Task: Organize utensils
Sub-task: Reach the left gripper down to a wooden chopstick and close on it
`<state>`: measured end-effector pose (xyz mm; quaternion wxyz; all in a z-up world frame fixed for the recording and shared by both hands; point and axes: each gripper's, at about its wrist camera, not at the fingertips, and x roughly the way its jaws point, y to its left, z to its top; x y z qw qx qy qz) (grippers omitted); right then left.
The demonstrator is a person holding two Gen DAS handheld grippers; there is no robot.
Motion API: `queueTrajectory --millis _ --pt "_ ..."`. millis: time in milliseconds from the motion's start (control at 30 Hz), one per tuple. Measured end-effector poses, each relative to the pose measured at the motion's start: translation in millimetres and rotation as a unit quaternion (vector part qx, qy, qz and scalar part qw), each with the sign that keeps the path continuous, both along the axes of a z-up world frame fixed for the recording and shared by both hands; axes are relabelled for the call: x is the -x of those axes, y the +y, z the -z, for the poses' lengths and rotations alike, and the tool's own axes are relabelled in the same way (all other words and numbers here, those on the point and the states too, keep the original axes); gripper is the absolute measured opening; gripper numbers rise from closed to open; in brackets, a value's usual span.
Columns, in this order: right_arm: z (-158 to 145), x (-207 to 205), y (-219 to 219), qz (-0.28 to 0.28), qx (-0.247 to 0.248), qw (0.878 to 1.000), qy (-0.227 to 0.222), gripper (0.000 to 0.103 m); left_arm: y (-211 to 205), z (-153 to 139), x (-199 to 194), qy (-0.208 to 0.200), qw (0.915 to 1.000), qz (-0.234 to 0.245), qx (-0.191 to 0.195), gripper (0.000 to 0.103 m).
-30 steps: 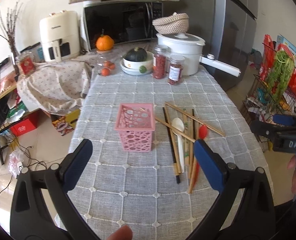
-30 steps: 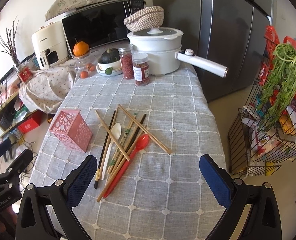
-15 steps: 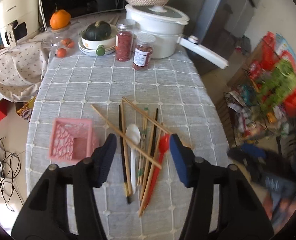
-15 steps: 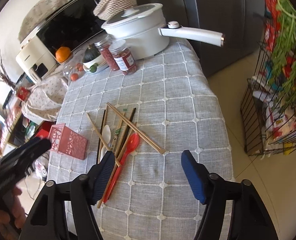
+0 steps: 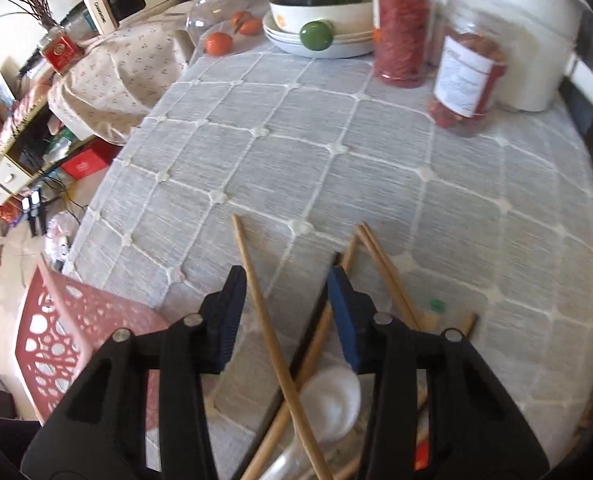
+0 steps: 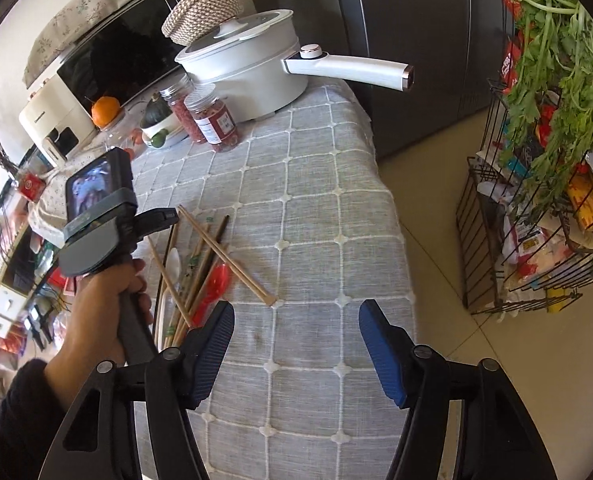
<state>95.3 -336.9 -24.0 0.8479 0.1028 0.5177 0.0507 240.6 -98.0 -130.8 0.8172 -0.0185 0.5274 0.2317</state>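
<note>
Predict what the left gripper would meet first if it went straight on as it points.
Probably the light chopstick between the open left gripper fingers, then the tablecloth; depth is unclear.

2 jars (image 6: 206, 120), 2 spoons (image 6: 212, 284), 1 pink basket (image 5: 68, 344), 1 pot (image 6: 248, 76).

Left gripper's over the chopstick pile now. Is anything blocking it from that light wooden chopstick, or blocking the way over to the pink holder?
Nothing visible. The wooden chopstick lies on top, between the open left gripper fingers; bare cloth leads to the pink holder.
</note>
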Motion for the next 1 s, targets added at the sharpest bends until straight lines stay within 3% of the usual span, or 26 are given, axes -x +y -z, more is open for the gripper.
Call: queueTrajectory --millis 367,933,1000 --pt "-18 0 30 -0.042 -0.008 0.999 -0.026 0.066 7 18 -18 0.015 0.9990 -0.035 -0.022 0.048" --pt "-18 2 17 -0.013 -0.024 0.999 -0.031 0.066 17 21 -1 -0.004 0.9968 -0.047 0.064 0.047" --pt "-18 3 17 -0.012 -0.024 0.999 -0.032 0.066 17 21 0 -0.010 0.9960 -0.046 0.076 0.040"
